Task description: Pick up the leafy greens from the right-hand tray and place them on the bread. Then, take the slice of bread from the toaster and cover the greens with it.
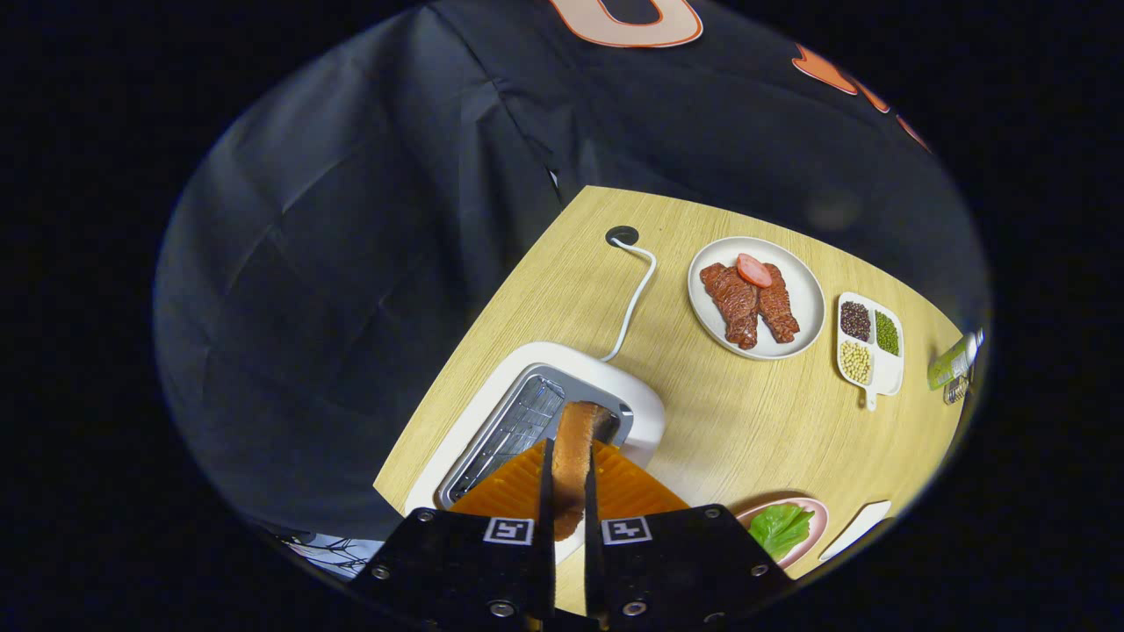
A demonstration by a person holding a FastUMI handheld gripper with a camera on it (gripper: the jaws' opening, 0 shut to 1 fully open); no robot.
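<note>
My gripper [569,465] is shut on a slice of bread [574,448], held edge-on between the two orange fingers [507,491]. The slice hangs just above the slot of the white toaster [634,397], which sits at the table's near left edge. To the right of the fingers a pink plate [813,534] holds leafy greens [778,527]; whatever lies under the greens is hidden.
A white cable [634,303] runs from the toaster to a hole in the wooden table [746,421]. Beyond are a white plate [803,303] with meat pieces, a divided dish [885,373] of beans, a green bottle [953,360] and a white tray edge [856,527].
</note>
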